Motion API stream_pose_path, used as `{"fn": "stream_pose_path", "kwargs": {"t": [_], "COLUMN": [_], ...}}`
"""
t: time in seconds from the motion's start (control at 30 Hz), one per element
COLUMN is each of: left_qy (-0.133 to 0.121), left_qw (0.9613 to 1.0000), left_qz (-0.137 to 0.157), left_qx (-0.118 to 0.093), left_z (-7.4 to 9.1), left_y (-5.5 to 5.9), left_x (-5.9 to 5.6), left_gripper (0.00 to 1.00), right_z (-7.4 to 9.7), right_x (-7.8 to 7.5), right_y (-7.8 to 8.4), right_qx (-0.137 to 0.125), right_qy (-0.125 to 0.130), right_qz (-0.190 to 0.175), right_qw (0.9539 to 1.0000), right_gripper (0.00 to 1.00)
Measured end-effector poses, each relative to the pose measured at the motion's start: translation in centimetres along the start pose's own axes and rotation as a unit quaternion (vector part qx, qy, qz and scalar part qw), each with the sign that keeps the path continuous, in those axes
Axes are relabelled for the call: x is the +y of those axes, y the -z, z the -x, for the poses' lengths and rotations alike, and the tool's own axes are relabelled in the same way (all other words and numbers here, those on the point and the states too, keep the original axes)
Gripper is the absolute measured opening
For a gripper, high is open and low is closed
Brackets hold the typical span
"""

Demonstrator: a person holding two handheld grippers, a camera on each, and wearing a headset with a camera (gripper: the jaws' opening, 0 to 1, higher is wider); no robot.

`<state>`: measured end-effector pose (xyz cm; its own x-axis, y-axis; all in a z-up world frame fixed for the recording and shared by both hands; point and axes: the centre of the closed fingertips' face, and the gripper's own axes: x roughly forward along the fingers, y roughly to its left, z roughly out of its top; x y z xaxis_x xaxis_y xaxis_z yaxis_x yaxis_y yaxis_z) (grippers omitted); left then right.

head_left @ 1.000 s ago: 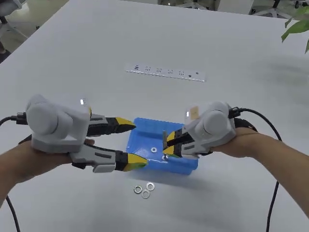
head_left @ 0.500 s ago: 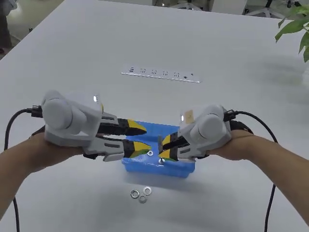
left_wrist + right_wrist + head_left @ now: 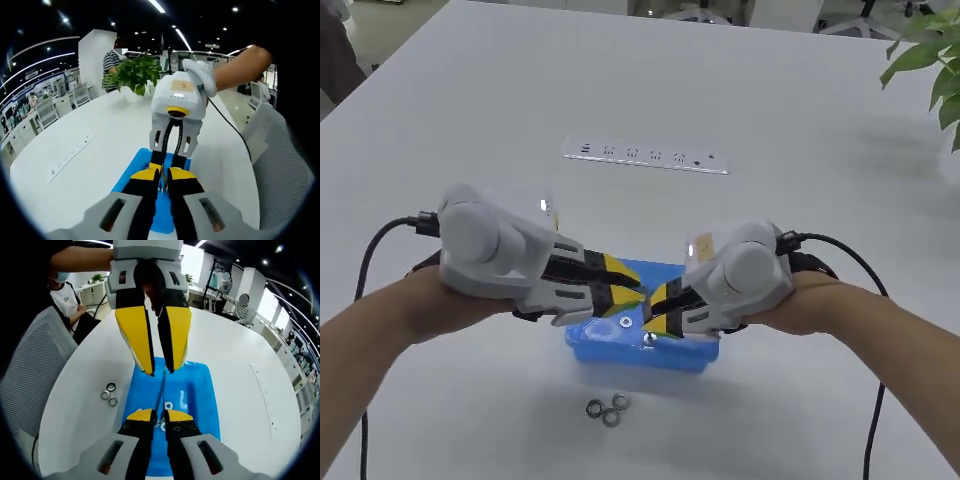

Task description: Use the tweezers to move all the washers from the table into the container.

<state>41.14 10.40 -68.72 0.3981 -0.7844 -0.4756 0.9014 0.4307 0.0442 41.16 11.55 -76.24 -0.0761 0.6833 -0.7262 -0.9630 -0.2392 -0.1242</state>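
Observation:
My right gripper [image 3: 656, 310] [image 3: 160, 415] is shut on thin metal tweezers [image 3: 163, 390], which point forward over the blue container [image 3: 620, 352] [image 3: 200, 390]. Facing it, my left gripper [image 3: 632, 290] [image 3: 160, 370] has its yellow jaws closed in on the tweezers' far end, leaving only a narrow gap. Both grippers hover tip to tip above the container. A washer [image 3: 625, 322] [image 3: 168, 405] lies inside it. Three washers [image 3: 607, 408] [image 3: 109, 394] sit in a cluster on the white table, just in front of the container.
A white power strip [image 3: 645, 157] lies further back on the table [image 3: 770, 120]. A potted plant [image 3: 925, 60] stands at the far right edge. Mesh office chairs [image 3: 35, 370] and seated people are around the table.
The left gripper's jaws, wide open a second ago, have narrowed and moved right onto the tweezers' end. The right gripper stayed over the container. The head camera shifted slightly.

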Motion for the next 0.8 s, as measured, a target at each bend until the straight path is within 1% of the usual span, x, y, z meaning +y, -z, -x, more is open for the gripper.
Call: {"fn": "stream_pose_path", "kwargs": {"t": [0.17,0.27,0.5,0.67,0.8], "left_qy": [0.007,0.009,0.017,0.015,0.012], "left_qw": [0.9999,0.9999,0.9995,0.9993,0.9993], "left_qz": [-0.006,-0.01,-0.025,-0.033,-0.034], "left_qx": [0.007,0.009,0.01,0.011,0.01], "left_z": [-0.36,-0.52,-0.82,-0.81,-0.78], "left_y": [0.34,0.32,-0.05,-0.11,-0.55], "left_x": [0.14,0.2,-0.23,-0.19,-0.37], "left_gripper": [0.09,0.07,0.06,0.05,0.05], "right_z": [0.03,0.05,0.14,0.2,0.33], "right_x": [0.0,0.01,0.01,-0.04,-0.13], "right_y": [0.02,0.05,0.14,0.08,-0.03], "right_qx": [-0.001,-0.001,0.001,0.001,0.0], "right_qy": [0.0,0.0,0.001,0.005,0.007], "right_qz": [0.002,0.006,0.013,0.013,0.012], "right_qw": [1.0,1.0,0.9999,0.9999,0.9999], "right_gripper": [0.1,0.1,0.1,0.11,0.11]}}
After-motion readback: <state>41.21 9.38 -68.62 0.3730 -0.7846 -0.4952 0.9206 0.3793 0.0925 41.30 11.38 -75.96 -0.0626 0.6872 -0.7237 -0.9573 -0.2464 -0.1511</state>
